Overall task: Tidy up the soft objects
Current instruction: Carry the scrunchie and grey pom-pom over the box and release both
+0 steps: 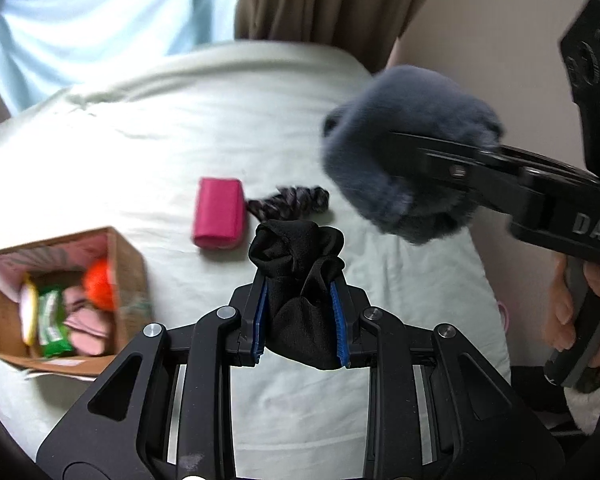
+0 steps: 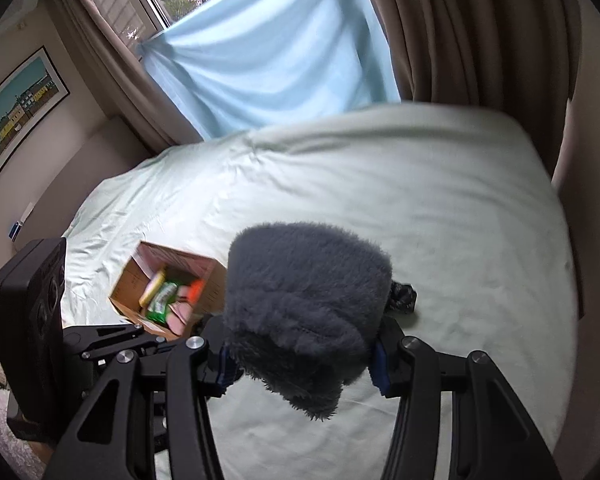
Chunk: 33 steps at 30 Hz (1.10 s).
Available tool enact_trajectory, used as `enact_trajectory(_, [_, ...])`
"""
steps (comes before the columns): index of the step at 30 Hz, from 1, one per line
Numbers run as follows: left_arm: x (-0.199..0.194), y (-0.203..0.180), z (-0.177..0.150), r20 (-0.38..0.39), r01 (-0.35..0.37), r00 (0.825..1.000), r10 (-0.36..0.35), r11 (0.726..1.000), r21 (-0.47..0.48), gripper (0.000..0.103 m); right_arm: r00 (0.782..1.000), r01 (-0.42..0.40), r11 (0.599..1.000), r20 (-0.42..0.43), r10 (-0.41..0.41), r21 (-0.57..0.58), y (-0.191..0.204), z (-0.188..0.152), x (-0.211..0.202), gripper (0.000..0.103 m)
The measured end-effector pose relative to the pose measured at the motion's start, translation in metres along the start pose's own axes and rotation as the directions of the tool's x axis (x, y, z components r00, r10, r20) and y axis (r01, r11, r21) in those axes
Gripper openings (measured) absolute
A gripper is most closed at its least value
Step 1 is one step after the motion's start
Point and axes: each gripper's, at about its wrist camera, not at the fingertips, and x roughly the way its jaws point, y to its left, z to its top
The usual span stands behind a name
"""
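Note:
My left gripper (image 1: 299,312) is shut on a bunched black cloth (image 1: 300,276) and holds it above the bed. My right gripper (image 2: 302,354) is shut on a fluffy grey plush item (image 2: 306,300); it also shows in the left wrist view (image 1: 400,152), held up at the right. A pink pouch (image 1: 219,213) and a dark patterned scrunchie (image 1: 288,202) lie on the pale green sheet (image 1: 160,152). An open cardboard box (image 1: 130,264) at the left holds several soft items; in the right wrist view the box (image 2: 124,286) sits left of the plush.
The bed's right edge (image 1: 488,280) runs beside a beige wall. Brown curtains (image 2: 460,28) and a light blue sheet (image 2: 268,64) hang behind the bed. The left gripper's body (image 2: 28,320) is at the lower left of the right wrist view.

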Motion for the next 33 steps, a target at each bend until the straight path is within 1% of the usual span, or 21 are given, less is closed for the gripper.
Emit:
enact_trajectory(5, [-0.060,0.030,0.008,0.054,-0.020,0.998,0.021,0.999,-0.035,0.023,0.998,0.033,0.999,0.049,-0.033,0.001,0.049,0.018,-0.035,0.048])
enact_trajectory(9, [-0.103,0.065,0.014,0.094,-0.026,0.995,0.032,0.998,-0.059,0.023,0.995,0.046,0.999,0.088,-0.046,0.005,0.092,0.027,-0.048,0.048])
enact_trajectory(12, [-0.132,0.095,0.014,0.107,-0.031,0.994,0.039,0.997,-0.070,0.023,0.993,0.067,0.998,0.099,-0.068,0.021,0.126,0.033,-0.048,0.048])
enact_trajectory(14, [-0.147,0.123,0.013,0.106,-0.033,0.994,0.041,0.996,-0.077,0.023,0.992,0.072,0.997,0.103,-0.075,0.036,0.149,0.036,-0.044,0.048])
enact_trajectory(16, [-0.156,0.145,0.011,0.100,-0.041,0.994,0.049,0.996,-0.080,0.023,0.991,0.078,0.996,0.102,-0.083,0.049,0.172,0.038,-0.036,0.048])
enact_trajectory(18, [-0.164,0.176,0.008,0.088,-0.047,0.995,0.055,0.995,-0.088,0.023,0.992,0.080,0.995,0.097,-0.086,0.065,0.192,0.039,-0.024,0.048])
enact_trajectory(21, [-0.167,0.222,-0.002,0.059,-0.059,0.996,0.065,0.993,-0.098,0.023,0.993,0.082,0.993,0.082,-0.090,0.090,0.221,0.040,0.002,0.048])
enact_trajectory(25, [-0.160,0.281,-0.017,0.011,-0.077,0.997,0.079,0.991,-0.110,0.023,0.993,0.097,0.987,0.054,-0.104,0.128,0.254,0.034,0.037,0.048])
enact_trajectory(30, [-0.131,0.338,-0.035,-0.054,-0.092,0.995,0.086,0.988,-0.124,0.023,0.994,0.112,0.980,-0.005,-0.113,0.164,0.287,0.026,0.087,0.048])
enact_trajectory(33, [-0.109,0.365,-0.042,-0.088,-0.100,0.992,0.089,0.986,-0.134,0.023,0.991,0.126,0.976,-0.057,-0.117,0.180,0.298,0.019,0.120,0.048])
